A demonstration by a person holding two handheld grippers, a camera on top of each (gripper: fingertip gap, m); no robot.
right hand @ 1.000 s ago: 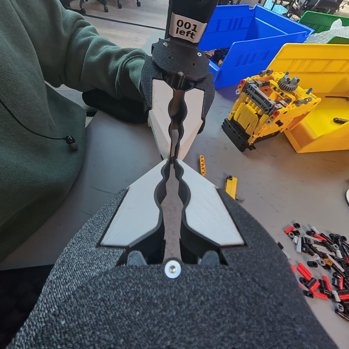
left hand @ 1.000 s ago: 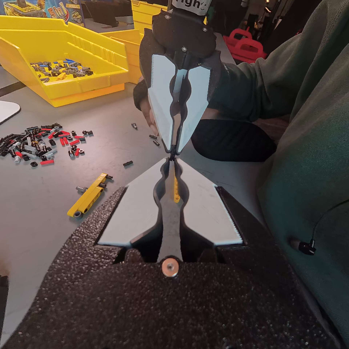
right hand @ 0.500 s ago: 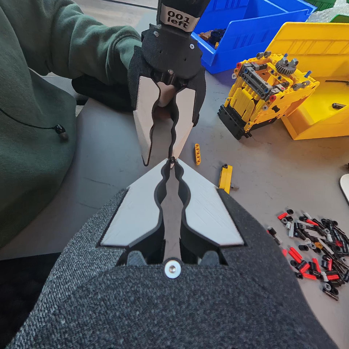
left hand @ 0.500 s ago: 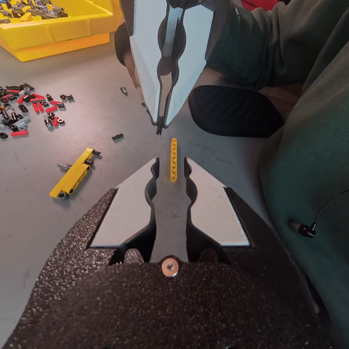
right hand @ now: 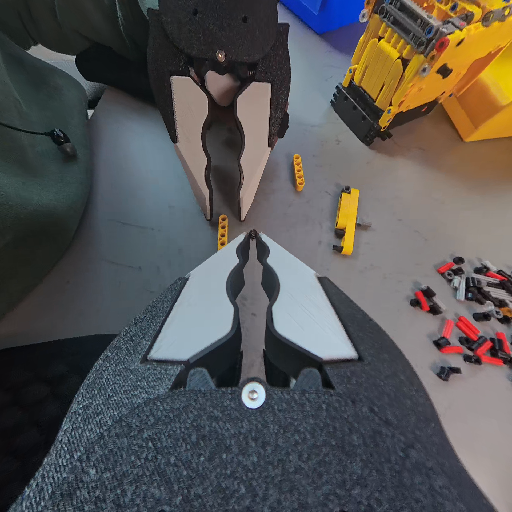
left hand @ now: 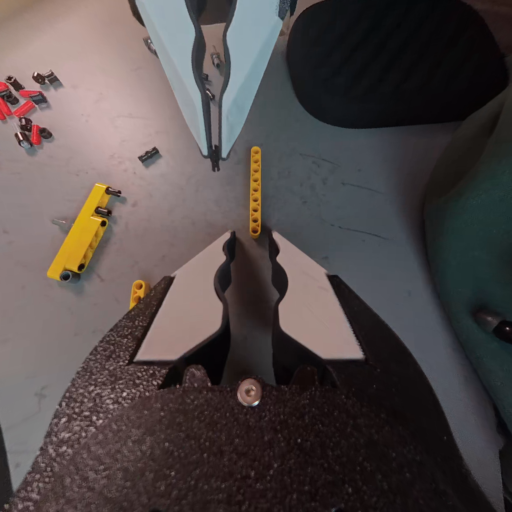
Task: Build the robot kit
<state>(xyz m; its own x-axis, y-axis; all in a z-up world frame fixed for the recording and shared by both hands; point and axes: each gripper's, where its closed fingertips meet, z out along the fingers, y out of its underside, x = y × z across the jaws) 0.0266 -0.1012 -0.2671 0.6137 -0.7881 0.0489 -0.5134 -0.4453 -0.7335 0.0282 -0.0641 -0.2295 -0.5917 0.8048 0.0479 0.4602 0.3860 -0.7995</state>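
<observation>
Bin [right hand: 482, 110] yellow (contents unseen); right gripper [right hand: 252, 235] pinching black pin [right hand: 252, 235]; left gripper [left hand: 251, 234] apart.

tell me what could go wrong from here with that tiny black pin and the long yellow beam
The right gripper pinches the black pin only at the very tips of its jaws, so it could slip or flick away. The left gripper is open just short of the yellow beam lying flat on the table; closing might nudge it aside.
</observation>
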